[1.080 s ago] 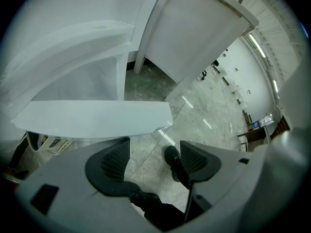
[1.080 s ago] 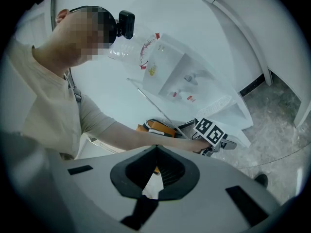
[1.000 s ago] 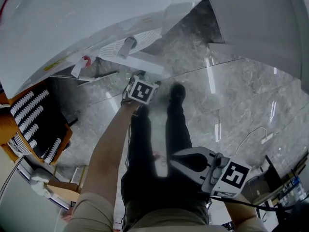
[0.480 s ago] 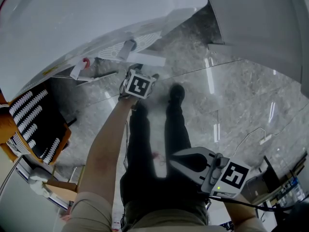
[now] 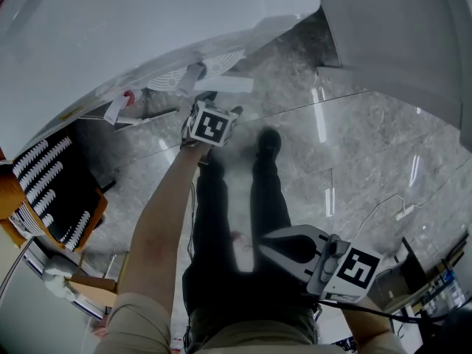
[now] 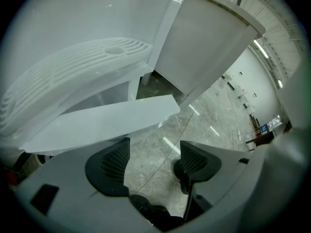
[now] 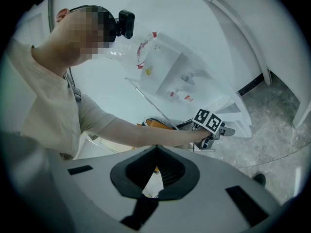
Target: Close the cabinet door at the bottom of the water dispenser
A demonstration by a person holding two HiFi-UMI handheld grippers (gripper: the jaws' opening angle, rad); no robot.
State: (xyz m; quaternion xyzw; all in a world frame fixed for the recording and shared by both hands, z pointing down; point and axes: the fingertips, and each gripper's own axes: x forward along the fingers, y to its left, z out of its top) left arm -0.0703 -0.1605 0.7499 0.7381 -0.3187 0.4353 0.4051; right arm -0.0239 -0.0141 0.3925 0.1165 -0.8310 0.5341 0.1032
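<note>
The white water dispenser [image 5: 110, 35] fills the upper left of the head view, its round drip tray [image 5: 200, 68] jutting out. Below the tray the cabinet door [image 5: 230, 85] shows as a white slab that stands out at an angle. My left gripper [image 5: 209, 103] reaches out to this door, marker cube on top. In the left gripper view, the open left gripper [image 6: 150, 152] holds nothing, and the door's edge [image 6: 107, 123] lies just beyond the pads, under the drip tray [image 6: 73, 81]. My right gripper [image 5: 262, 245] hangs shut and empty by the person's hip.
An orange seat with black-and-white striped padding [image 5: 51, 190] stands left of the dispenser. A white panel [image 5: 398, 35] rises at the upper right. The person's legs and a black shoe [image 5: 270, 140] stand on the grey marble floor [image 5: 369, 139]. Cables and clutter [image 5: 428, 286] lie at the lower right.
My left gripper has moved slightly up towards the dispenser, and the door's white edge has shifted back with it. The right gripper has stayed still.
</note>
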